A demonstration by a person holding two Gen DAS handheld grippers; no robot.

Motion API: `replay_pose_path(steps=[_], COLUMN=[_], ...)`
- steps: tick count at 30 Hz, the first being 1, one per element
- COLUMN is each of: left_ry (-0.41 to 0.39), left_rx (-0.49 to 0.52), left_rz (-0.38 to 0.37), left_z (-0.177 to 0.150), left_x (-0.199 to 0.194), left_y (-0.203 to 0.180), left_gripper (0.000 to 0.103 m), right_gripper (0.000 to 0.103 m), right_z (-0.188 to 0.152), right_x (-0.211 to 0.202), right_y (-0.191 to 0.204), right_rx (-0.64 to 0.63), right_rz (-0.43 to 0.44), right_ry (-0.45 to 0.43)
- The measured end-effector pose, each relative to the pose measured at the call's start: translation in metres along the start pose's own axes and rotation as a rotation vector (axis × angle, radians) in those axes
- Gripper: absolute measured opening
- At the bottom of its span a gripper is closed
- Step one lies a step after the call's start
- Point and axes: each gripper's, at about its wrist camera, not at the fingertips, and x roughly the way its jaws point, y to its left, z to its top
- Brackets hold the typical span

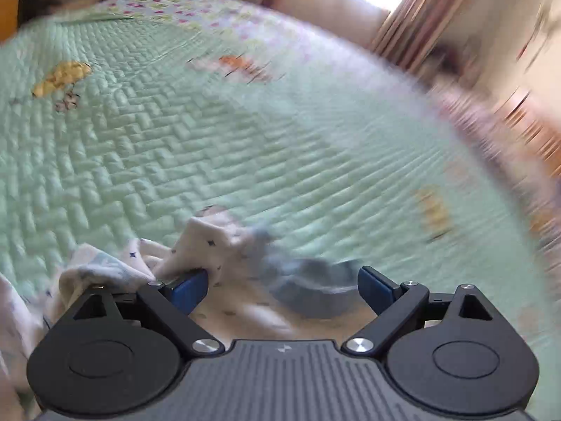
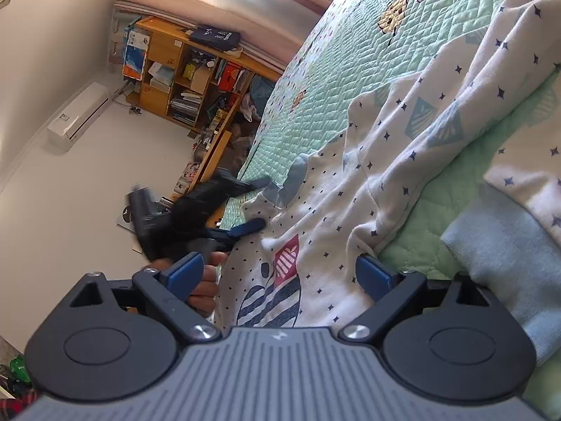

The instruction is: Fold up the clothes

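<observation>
Your white star-print top (image 2: 403,147), blue at collar and cuffs, lies rumpled on the green quilted bedspread (image 1: 210,133). Your left gripper (image 1: 282,286) and right gripper (image 2: 280,273) both gape wide, clamping nothing.

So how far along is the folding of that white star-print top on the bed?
Barely started. Nothing looks folded: the white star-print top lies rumpled on the green quilt, one blue cuff spread aside. In hand: the left gripper is open at the blue collar, and the right gripper is open over the hem, neither pinching cloth. Left: flattening, sleeves, all folds.
</observation>
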Motion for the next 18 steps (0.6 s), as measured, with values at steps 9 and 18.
replay_pose_path(steps=[9, 18], left_ry=[0.164, 0.096], left_rx=[0.027, -0.005], left_rz=[-0.128, 0.038], left_z=[-0.039, 0.018], left_x=[0.032, 0.055], left_y=[0.001, 0.006], left_gripper=[0.090, 0.069], right_gripper=[0.094, 0.094], right_z=[-0.002, -0.003], right_x=[0.000, 0.003], right_y=[0.002, 0.002], right_rx=[-0.022, -0.050], right_rz=[-0.006, -0.010], right_ry=[0.004, 0.009])
